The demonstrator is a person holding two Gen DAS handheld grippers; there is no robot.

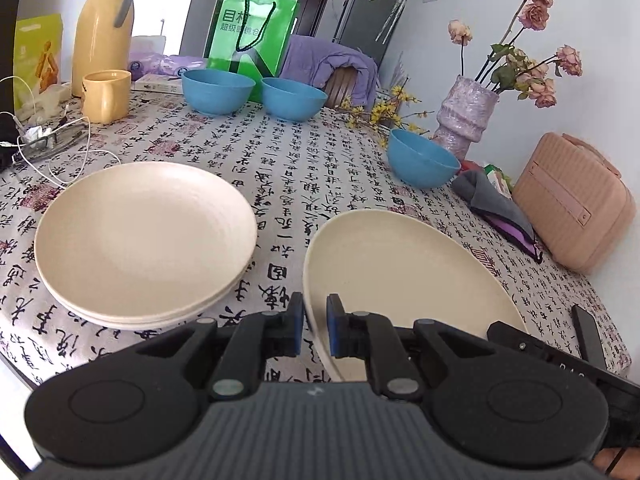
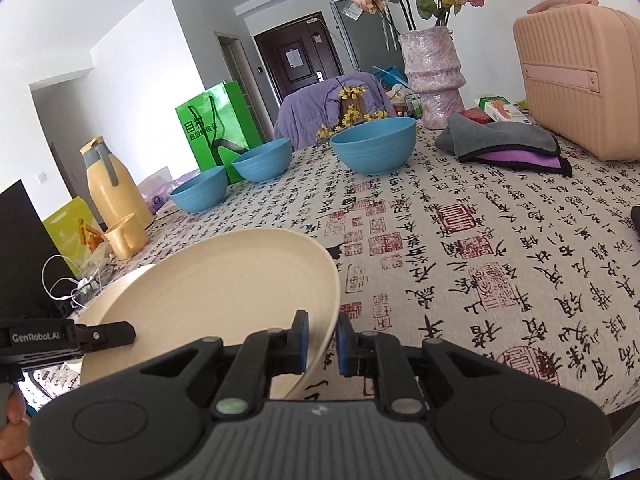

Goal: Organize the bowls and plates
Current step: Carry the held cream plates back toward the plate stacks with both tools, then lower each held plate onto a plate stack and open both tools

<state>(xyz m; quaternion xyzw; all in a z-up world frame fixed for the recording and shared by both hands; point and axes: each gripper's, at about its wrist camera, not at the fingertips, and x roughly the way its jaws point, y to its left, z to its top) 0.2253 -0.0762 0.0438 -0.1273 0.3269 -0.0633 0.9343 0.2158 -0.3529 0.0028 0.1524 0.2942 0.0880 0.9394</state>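
- On the calligraphy-printed tablecloth (image 1: 304, 184), at the far left of the left wrist view, a tall yellow jug (image 1: 105, 24) with a grey handle and a matching yellow mug (image 1: 106, 95) are seen, with white cables (image 1: 52, 148) coiled in front of them.
- Nearer, a stack of cream plates (image 1: 144, 240), round, shallow and matt, is set flat on the cloth.
- Behind it, two smooth blue bowls (image 1: 218, 91) (image 1: 294, 98) are stood side by side before a glossy green paper bag (image 1: 252, 36).
- At the centre, a third cream plate (image 1: 404, 276) is held tilted, its left rim pinched between the blue pads of the left gripper (image 1: 315, 324), which is nearly closed on it.
- Its opposite rim is clamped in the same way by the right gripper (image 2: 322, 344), as is shown only in the right wrist view; in the left view merely the dark tip of that tool is visible.
- To the right, a third blue bowl (image 1: 423, 158) is placed near a ribbed, glittery lilac vase (image 1: 466, 116) of dried pink roses.
- A folded grey and purple cloth (image 1: 500, 208) is laid just beside a ridged pink case (image 1: 572, 208) at the table's right edge.
- A purple-draped chair (image 2: 328, 100) is seen beyond the table in both views.
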